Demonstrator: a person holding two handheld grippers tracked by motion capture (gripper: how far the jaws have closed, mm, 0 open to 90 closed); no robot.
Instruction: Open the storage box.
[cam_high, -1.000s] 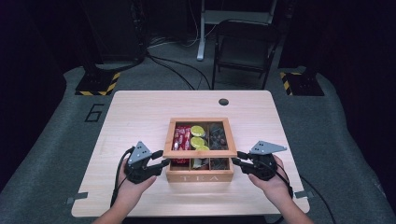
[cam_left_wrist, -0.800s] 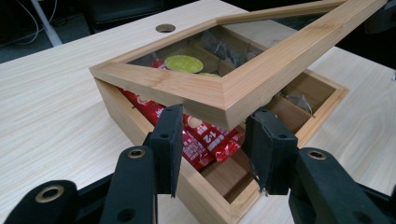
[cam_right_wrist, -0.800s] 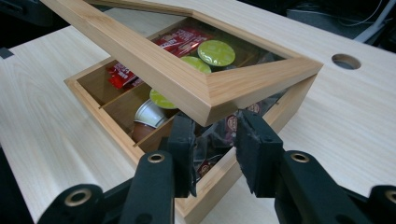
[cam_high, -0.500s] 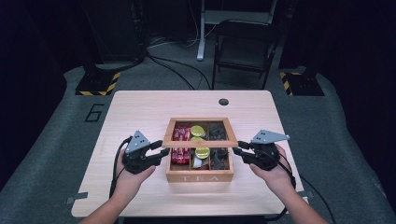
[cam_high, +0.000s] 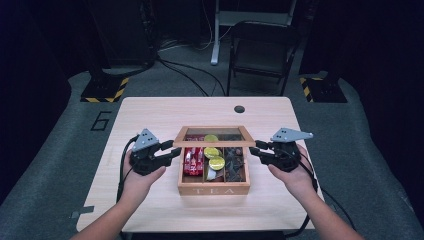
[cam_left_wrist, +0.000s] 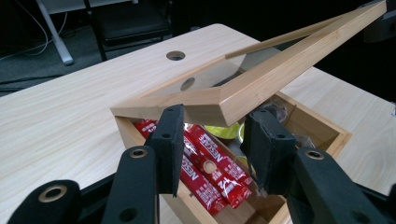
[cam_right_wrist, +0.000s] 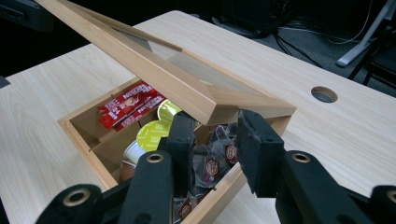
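Note:
A wooden tea box (cam_high: 214, 189) stands mid-table with its glass-paned lid (cam_high: 214, 143) tilted up at the front. My left gripper (cam_high: 175, 150) reaches in from the box's left. In its own view the left gripper (cam_left_wrist: 214, 116) has its jaws apart under the lid (cam_left_wrist: 261, 84) corner, which rests over the tips. My right gripper (cam_high: 254, 149) mirrors it from the other side. The right gripper (cam_right_wrist: 215, 116) also has its jaws apart beneath the lid (cam_right_wrist: 154, 70) corner. Inside lie red sachets (cam_left_wrist: 210, 163), yellow-green capsules (cam_right_wrist: 152, 135) and dark tea bags (cam_right_wrist: 215, 161).
The light wooden table (cam_high: 150, 115) has a round cable hole (cam_high: 239, 109) behind the box. Bare tabletop lies left, right and behind the box. A dark chair (cam_high: 262, 45) and cables sit on the floor beyond the far edge.
Both hands have risen at the box's sides, and the lid's front edge has come up with them, showing more of the contents.

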